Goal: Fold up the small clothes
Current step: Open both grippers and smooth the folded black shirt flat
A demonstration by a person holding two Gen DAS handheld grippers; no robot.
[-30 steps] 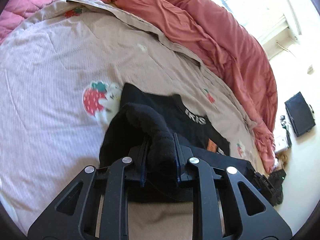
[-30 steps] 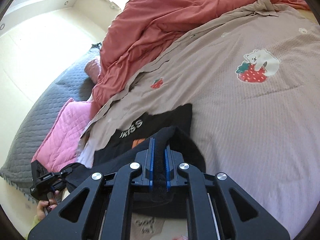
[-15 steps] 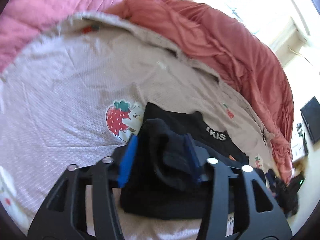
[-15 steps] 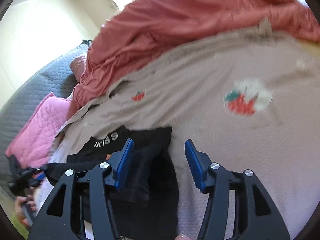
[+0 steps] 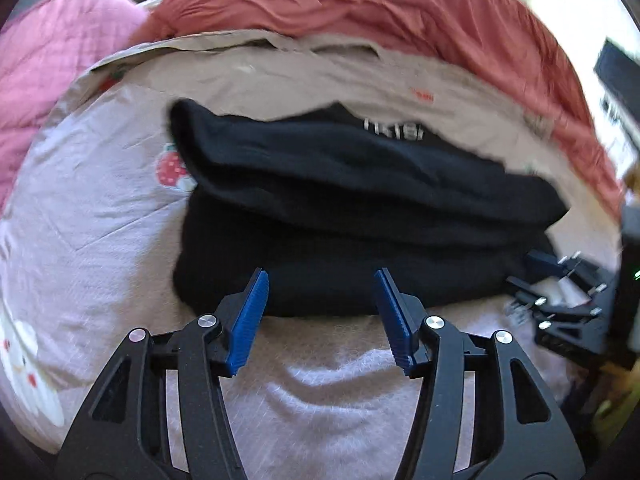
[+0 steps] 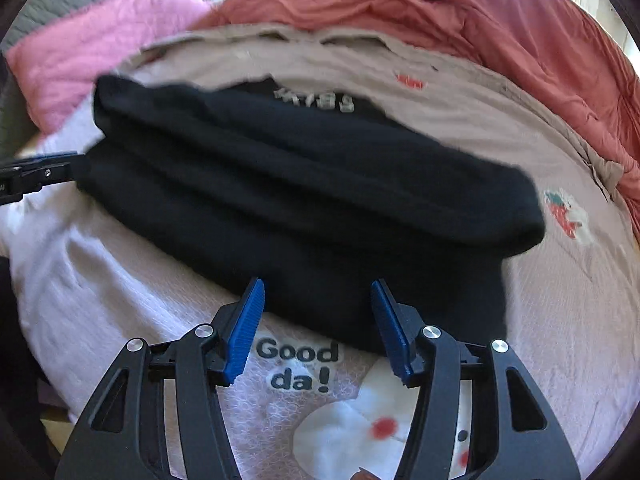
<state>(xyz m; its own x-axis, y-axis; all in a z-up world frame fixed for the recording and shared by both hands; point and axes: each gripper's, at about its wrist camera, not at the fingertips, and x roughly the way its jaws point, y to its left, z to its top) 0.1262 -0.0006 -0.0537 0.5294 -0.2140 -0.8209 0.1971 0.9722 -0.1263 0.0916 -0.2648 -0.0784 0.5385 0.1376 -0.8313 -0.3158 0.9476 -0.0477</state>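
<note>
Both grippers just let go: left gripper (image 5: pixel 320 312) is opening with nothing between its pads, right gripper (image 6: pixel 318 322) sits wide and empty. I'd say this fold's done; black garment (image 5: pixel 340 220) lies doubled on the bedspread (image 5: pixel 92 240).
</note>
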